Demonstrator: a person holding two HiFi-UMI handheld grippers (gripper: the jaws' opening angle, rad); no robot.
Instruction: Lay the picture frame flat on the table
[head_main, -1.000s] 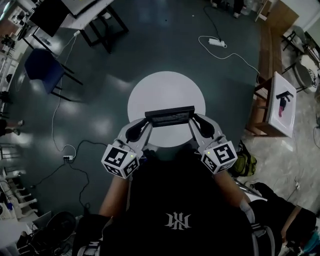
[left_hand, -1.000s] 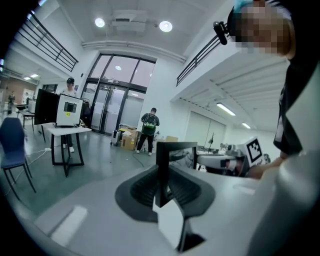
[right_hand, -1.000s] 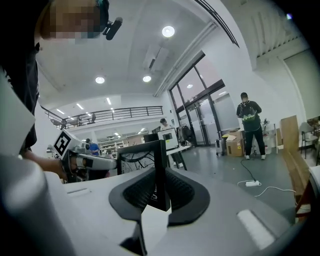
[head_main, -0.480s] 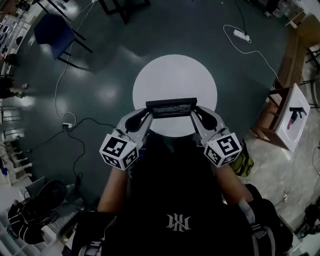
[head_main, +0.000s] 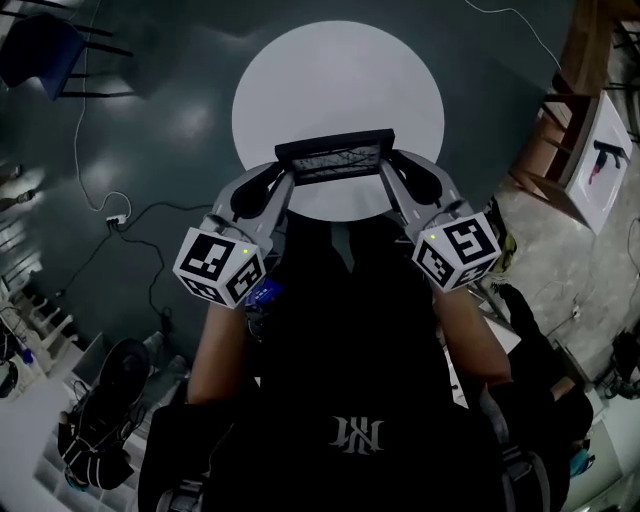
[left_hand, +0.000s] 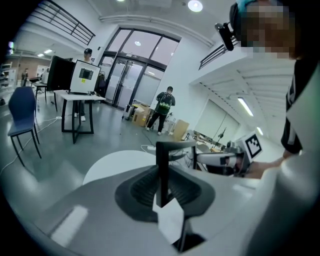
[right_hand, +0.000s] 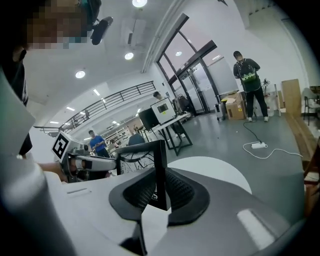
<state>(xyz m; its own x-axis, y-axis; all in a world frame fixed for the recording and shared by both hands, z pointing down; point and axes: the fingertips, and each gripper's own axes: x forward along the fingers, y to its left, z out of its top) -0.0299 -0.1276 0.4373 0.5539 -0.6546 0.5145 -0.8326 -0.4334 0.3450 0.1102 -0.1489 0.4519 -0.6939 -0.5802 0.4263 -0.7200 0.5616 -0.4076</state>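
Observation:
A black picture frame (head_main: 335, 158) is held upright between my two grippers, above the near part of the round white table (head_main: 338, 90). My left gripper (head_main: 283, 178) is shut on the frame's left edge (left_hand: 162, 172). My right gripper (head_main: 388, 170) is shut on its right edge (right_hand: 160, 172). In the right gripper view the frame's picture, with dark lines on white, faces toward me. Each gripper view shows the other gripper across the frame, the right gripper (left_hand: 210, 159) and the left gripper (right_hand: 102, 162). Whether the frame's bottom edge touches the table stays hidden.
A blue chair (head_main: 40, 45) stands on the dark floor at far left, with cables (head_main: 110, 210) trailing nearby. A wooden stand with a white board (head_main: 600, 160) is at right. Bags and shoes (head_main: 105, 400) lie at lower left. People stand in the distance (left_hand: 163, 107).
The table and frame have shifted upward in the head view as the head tilted. The frame stays gripped at both ends, now over the table's near part.

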